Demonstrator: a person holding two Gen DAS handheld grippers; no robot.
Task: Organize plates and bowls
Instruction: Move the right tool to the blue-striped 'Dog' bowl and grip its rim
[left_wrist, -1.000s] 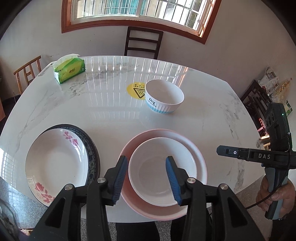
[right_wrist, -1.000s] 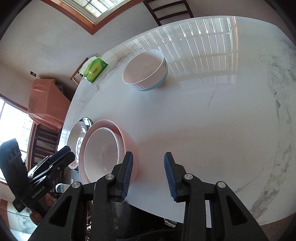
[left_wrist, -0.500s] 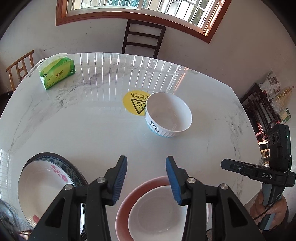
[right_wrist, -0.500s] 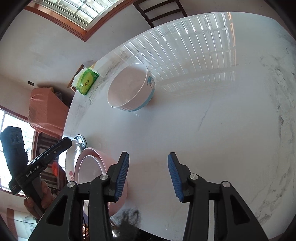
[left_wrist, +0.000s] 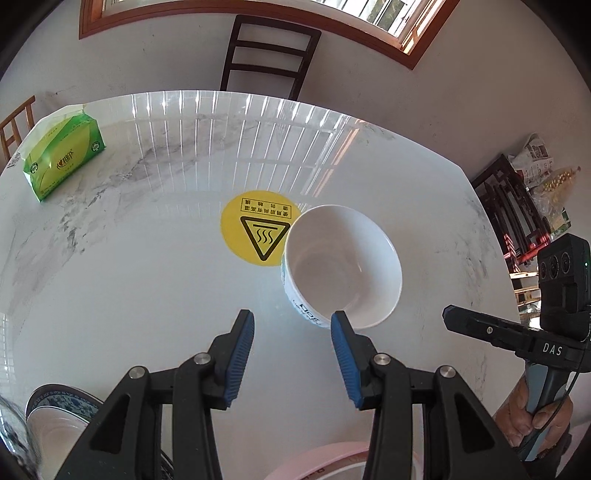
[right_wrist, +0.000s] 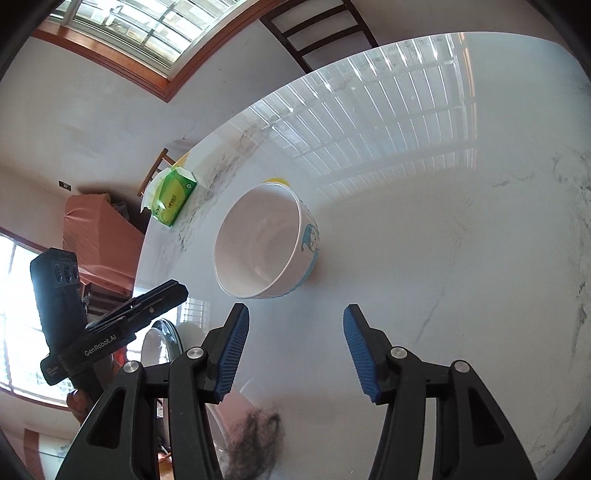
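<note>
A white bowl (left_wrist: 341, 267) with blue print stands upright on the marble table (left_wrist: 129, 280), beside a yellow warning sticker (left_wrist: 258, 227). My left gripper (left_wrist: 291, 317) is open and empty, its right fingertip just short of the bowl's near rim. In the right wrist view the same bowl (right_wrist: 266, 243) lies ahead and slightly left of my right gripper (right_wrist: 295, 314), whose jaws are opening with nothing between them. A pink plate (left_wrist: 332, 461) and a blue-rimmed floral plate (left_wrist: 62, 398) show only at the bottom edge of the left wrist view.
A green tissue pack (left_wrist: 62, 155) lies at the table's far left. A dark chair (left_wrist: 269, 55) stands behind the far edge. A person's hand (left_wrist: 524, 417) holds the right gripper's handle at the table's right edge.
Both grippers moved forward over the table toward the white bowl, and the stacked plates slid to the bottom of the views. The right jaws widened.
</note>
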